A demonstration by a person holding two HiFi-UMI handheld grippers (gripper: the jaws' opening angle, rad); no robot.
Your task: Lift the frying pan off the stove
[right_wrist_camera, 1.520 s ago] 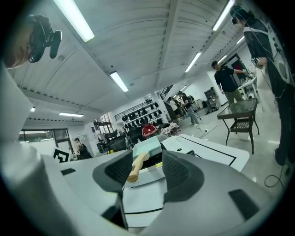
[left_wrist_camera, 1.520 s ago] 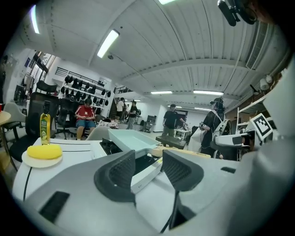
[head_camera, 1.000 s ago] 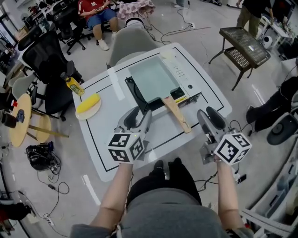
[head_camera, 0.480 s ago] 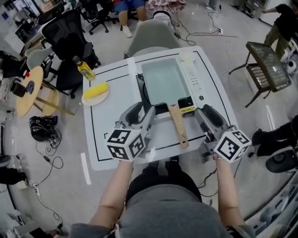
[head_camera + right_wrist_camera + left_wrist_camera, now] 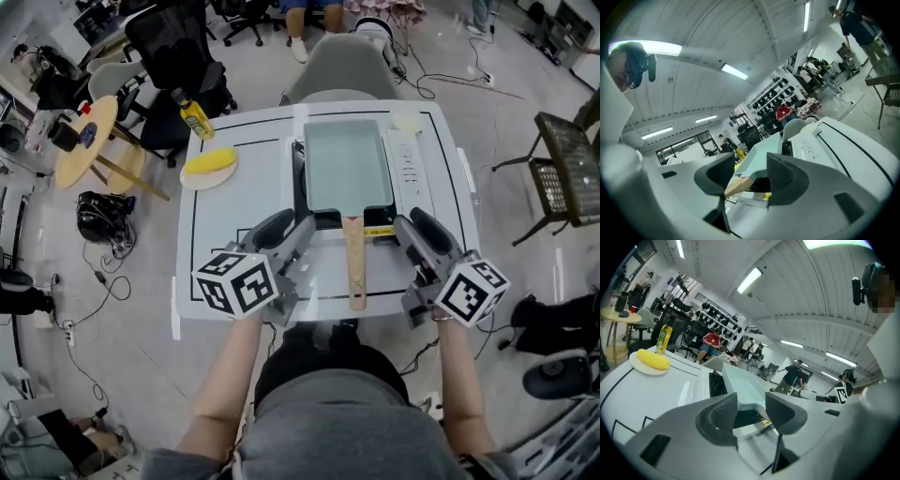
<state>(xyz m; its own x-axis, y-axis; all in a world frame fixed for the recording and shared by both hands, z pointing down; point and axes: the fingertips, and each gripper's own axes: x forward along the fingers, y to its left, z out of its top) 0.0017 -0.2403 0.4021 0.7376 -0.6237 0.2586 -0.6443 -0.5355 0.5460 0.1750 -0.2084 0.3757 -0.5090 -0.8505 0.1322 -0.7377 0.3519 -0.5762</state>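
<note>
Pale mint-green rectangular frying pan (image 5: 347, 169) sits on the black-and-white portable stove (image 5: 408, 164), not yet lifted. Its light wooden handle (image 5: 355, 267) points back toward the person.

Change over the last second: the pan stood skewed in the head view, and now it lies square ahead. Its handle falls between the two tools, left tool (image 5: 289, 232) on one side and right tool (image 5: 424, 234) on the other. Neither touches it.

Jaws unchanged — both tools stand wide apart and hold nothing. Through the right tool's gap the handle shows ahead and slightly left of the tool. Through the left tool's gap only the pan's near end and the stove edge show.

Judgement: alignment done, grasp not begun. The right tool seems better placed for the handle — it would need to move left and forward over the white tabletop (image 5: 234, 253).
</note>
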